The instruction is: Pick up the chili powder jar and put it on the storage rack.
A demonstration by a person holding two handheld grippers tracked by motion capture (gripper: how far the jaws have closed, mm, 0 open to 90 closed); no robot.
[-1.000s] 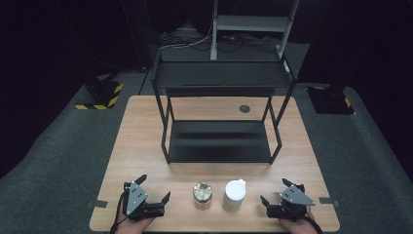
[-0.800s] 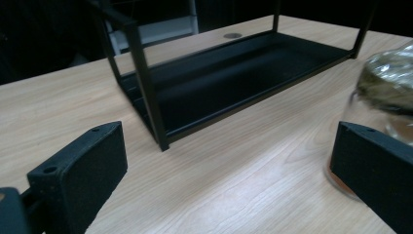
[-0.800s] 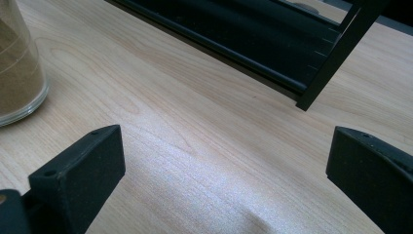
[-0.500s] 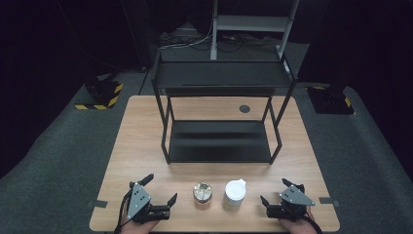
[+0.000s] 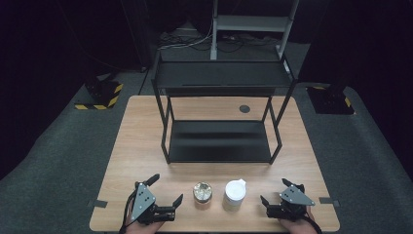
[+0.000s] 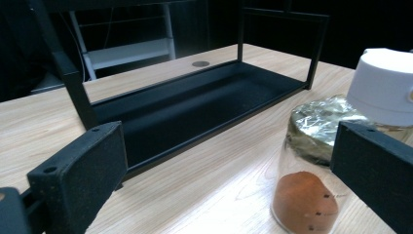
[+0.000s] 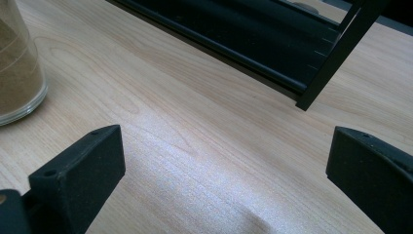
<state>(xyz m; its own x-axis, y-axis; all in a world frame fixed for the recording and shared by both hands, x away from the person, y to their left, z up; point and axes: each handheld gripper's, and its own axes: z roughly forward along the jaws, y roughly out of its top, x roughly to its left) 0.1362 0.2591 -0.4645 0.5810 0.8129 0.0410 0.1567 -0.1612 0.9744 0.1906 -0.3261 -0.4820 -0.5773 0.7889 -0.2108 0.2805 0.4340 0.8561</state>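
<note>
Two small glass jars stand near the table's front edge. The foil-topped jar (image 5: 202, 193) holds orange-red powder; the white-lidded jar (image 5: 234, 193) to its right holds tan powder. My left gripper (image 5: 167, 189) is open just left of the foil-topped jar. In the left gripper view the foil-topped jar (image 6: 311, 161) stands ahead, close to the right jaw of the left gripper (image 6: 226, 165), with the white-lidded jar (image 6: 384, 85) behind it. My right gripper (image 5: 273, 191) is open to the right of the white-lidded jar. In the right gripper view that jar (image 7: 17, 63) is at the far left, outside the right gripper (image 7: 224, 165).
A black two-tier metal rack (image 5: 220, 141) stands at the middle of the wooden table (image 5: 141, 141), behind the jars. One of its legs (image 7: 336, 58) is ahead of the right gripper. A round grommet (image 5: 244, 108) sits at the back of the table.
My left gripper has moved a little to the right, toward the foil-topped jar. The right gripper and both jars have stayed put.
</note>
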